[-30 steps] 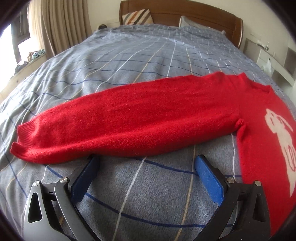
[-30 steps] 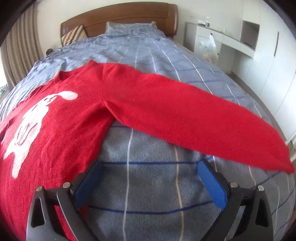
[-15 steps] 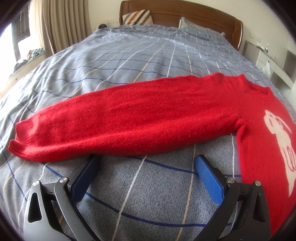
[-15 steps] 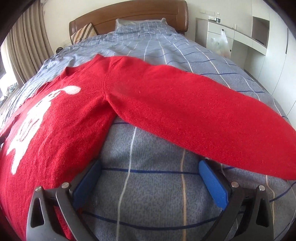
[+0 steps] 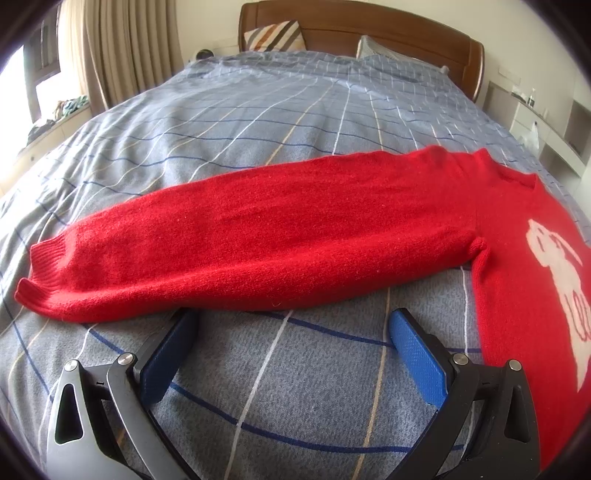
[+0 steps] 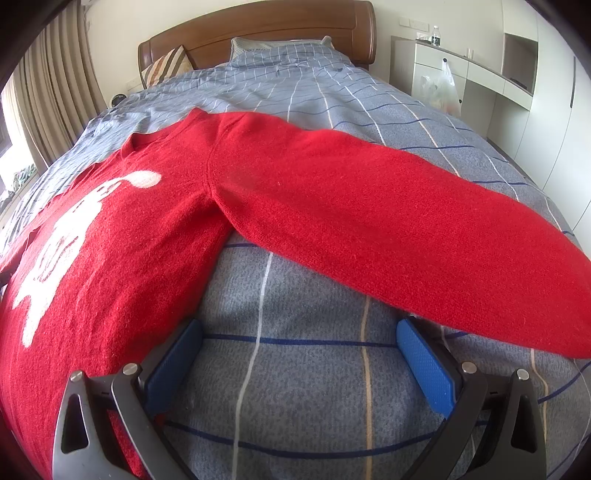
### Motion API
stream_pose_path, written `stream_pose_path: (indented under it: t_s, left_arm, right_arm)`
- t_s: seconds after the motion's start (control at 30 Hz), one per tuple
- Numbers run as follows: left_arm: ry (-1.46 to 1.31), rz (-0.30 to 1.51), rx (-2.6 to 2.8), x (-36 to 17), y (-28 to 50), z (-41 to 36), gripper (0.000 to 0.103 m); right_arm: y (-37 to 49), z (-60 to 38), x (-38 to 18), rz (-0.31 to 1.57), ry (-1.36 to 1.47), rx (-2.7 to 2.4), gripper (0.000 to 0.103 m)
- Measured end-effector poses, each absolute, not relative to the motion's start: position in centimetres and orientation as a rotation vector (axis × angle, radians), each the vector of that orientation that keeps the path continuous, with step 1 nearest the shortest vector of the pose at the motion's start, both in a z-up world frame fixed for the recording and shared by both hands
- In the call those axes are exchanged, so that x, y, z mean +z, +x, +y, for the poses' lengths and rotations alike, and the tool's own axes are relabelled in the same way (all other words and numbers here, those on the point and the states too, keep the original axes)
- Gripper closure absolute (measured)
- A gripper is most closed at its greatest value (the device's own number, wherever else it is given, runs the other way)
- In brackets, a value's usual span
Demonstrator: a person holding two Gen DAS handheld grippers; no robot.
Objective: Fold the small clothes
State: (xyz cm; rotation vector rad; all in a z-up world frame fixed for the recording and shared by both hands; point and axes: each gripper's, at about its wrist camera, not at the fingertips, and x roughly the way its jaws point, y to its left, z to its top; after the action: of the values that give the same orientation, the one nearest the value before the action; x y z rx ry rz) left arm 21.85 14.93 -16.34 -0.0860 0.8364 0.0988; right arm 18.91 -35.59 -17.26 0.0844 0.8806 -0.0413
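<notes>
A red knit sweater (image 5: 280,236) with a white figure on its chest lies flat on the bed, both sleeves spread out. In the left wrist view its left sleeve runs across, with the ribbed cuff (image 5: 44,273) at far left. My left gripper (image 5: 291,332) is open and empty, just below that sleeve's lower edge. In the right wrist view the sweater's body (image 6: 103,251) is at left and the other sleeve (image 6: 406,221) stretches right. My right gripper (image 6: 299,339) is open and empty, low over the blanket between body and sleeve.
The bed has a grey-blue checked blanket (image 5: 295,122), pillows and a wooden headboard (image 6: 258,26) at the far end. Curtains and a window sill (image 5: 55,110) are left. White cabinets (image 6: 517,74) with a plastic bag stand right of the bed.
Both grippers have crept forward and a little lower toward the sleeves. The right view has swung left, so the right sleeve's cuff end has left the frame. The sweater has not moved.
</notes>
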Motion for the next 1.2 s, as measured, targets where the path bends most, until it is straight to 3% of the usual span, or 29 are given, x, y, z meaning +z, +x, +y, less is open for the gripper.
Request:
stream_pose_path:
  t_s: [1.2]
  left_arm:
    - [-0.098, 0.848, 0.082, -16.28, 21.65, 15.07, 0.0]
  right_arm:
    - [18.88, -35.48, -17.38, 0.88, 0.078, -0.036, 0.0]
